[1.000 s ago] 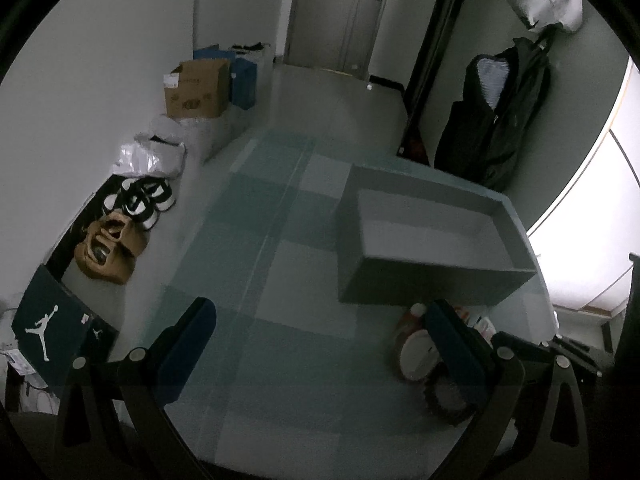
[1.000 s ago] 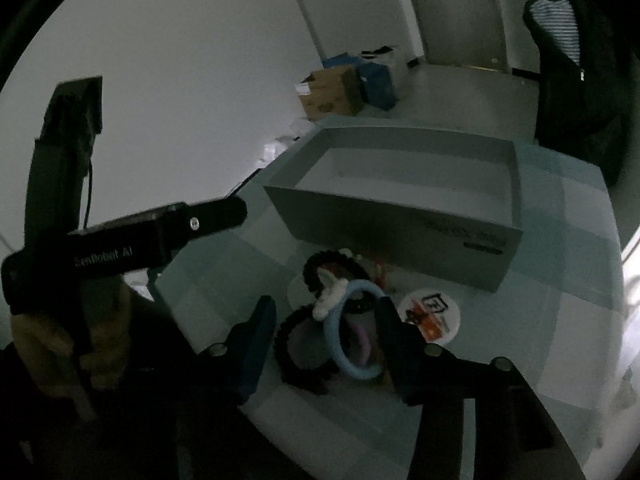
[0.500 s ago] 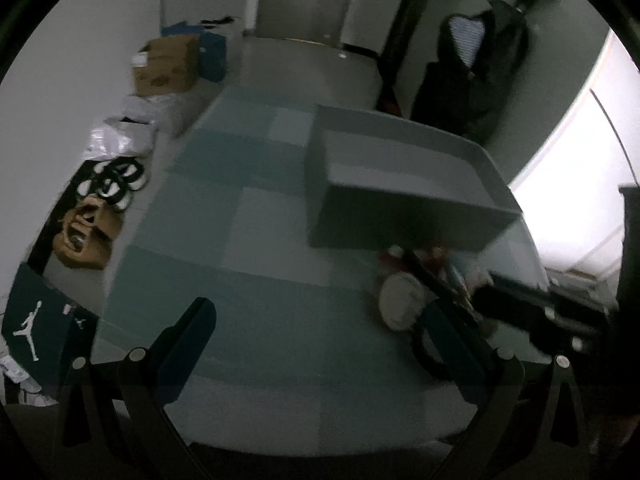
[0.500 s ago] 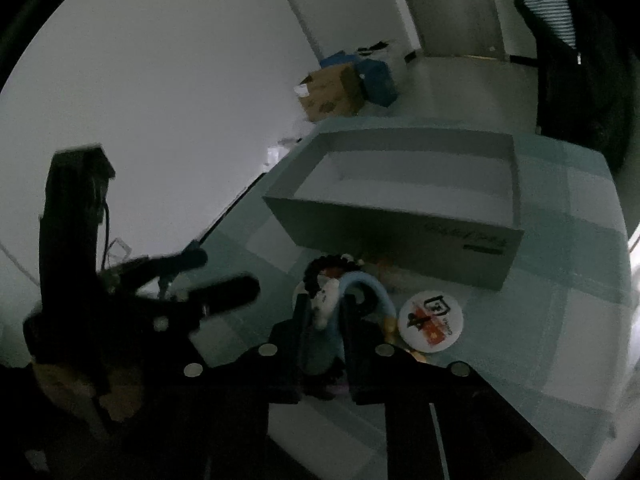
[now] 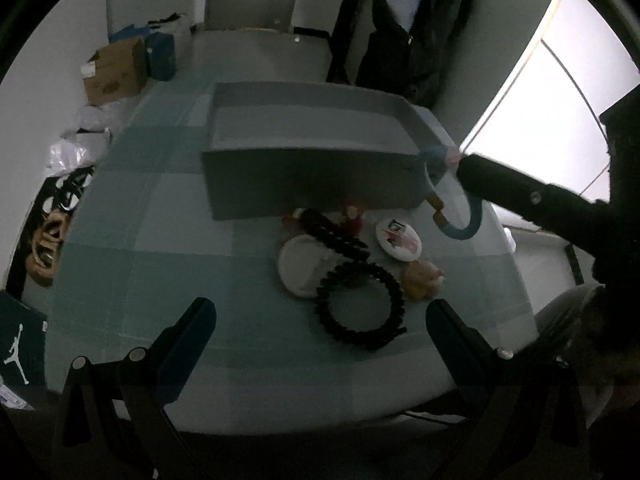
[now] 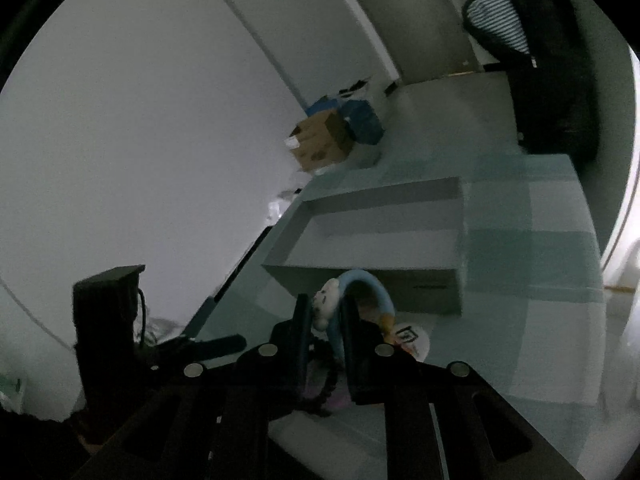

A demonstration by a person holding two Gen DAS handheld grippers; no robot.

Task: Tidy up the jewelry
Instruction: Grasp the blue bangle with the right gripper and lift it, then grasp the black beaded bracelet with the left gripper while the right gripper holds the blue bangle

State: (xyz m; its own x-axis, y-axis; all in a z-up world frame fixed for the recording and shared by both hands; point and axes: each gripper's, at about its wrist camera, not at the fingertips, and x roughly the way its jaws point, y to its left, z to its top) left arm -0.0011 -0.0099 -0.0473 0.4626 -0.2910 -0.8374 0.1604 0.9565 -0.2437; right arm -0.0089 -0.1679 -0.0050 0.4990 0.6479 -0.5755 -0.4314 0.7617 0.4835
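Table point(image 5: 168, 216): teal checked cloth, dim room.
Right gripper point(image 6: 326, 320): clamped on blue bracelet point(image 6: 372, 288), lifted near grey box point(image 5: 312, 180) corner.
Left gripper point(image 5: 320, 336): jaws spread wide, empty, above black beaded bracelet point(image 5: 360, 304).

left tongs point(image 5: 316, 344): jaws apart, empty | right tongs point(image 6: 326, 320): clamped, raised

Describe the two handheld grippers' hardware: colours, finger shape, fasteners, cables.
The left gripper has black angular linkage arms with round silver fasteners and flat fingers faced in dark blue. The right gripper is likewise black, with silver fasteners on its links and two slim flat fingers. A boxy black block on the left gripper's body carries a thin black cable. No markings are legible in this dim light.
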